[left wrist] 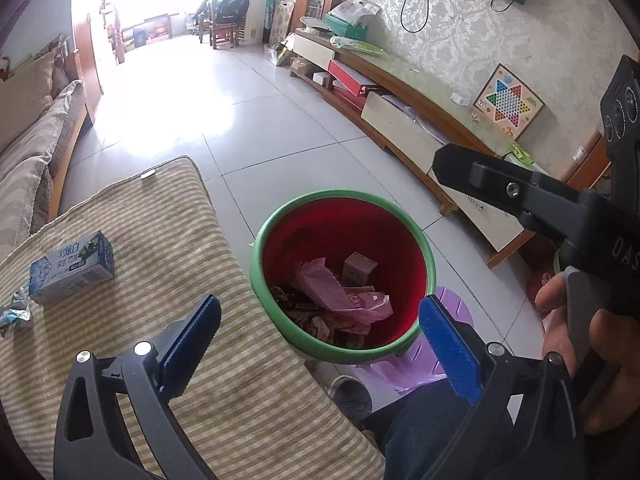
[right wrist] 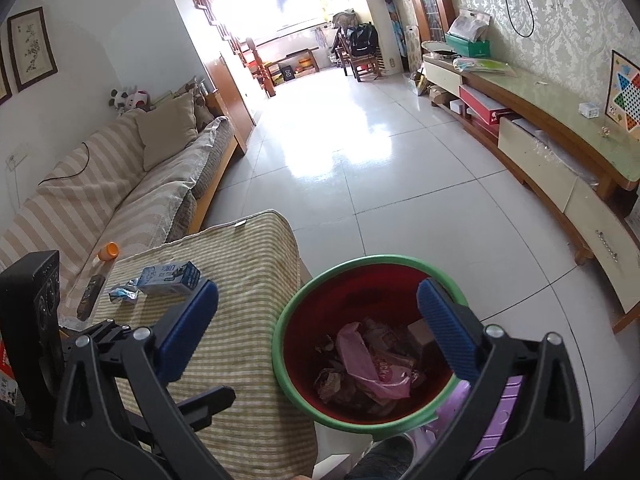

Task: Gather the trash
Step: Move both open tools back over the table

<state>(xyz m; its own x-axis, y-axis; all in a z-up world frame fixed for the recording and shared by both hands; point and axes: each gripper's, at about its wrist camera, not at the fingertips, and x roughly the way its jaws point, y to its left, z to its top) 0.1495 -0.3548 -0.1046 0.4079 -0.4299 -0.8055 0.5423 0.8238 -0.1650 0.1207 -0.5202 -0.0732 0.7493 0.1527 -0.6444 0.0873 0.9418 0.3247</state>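
A red bin with a green rim (left wrist: pixel 256 248) stands beside the striped table (left wrist: pixel 168 240); it holds a pink bag (left wrist: pixel 336 292), a small box and wrappers. It also shows in the right wrist view (right wrist: pixel 280 340). A blue-and-white carton (left wrist: pixel 72 266) lies on the table at the left, with a crumpled foil wrapper (left wrist: pixel 14 312) beside it; both show in the right wrist view, the carton (right wrist: pixel 170 278) and the wrapper (right wrist: pixel 124 293). My left gripper (left wrist: pixel 320 344) is open and empty over the bin's near rim. My right gripper (right wrist: pixel 318 332) is open and empty above the bin.
A purple stool (left wrist: pixel 416 360) sits under the bin. A striped sofa (right wrist: pixel 120 192) is at the left with an orange cap (right wrist: pixel 108 251) near it. A long TV cabinet (right wrist: pixel 540 136) runs along the right wall. Tiled floor (right wrist: pixel 360 160) lies beyond.
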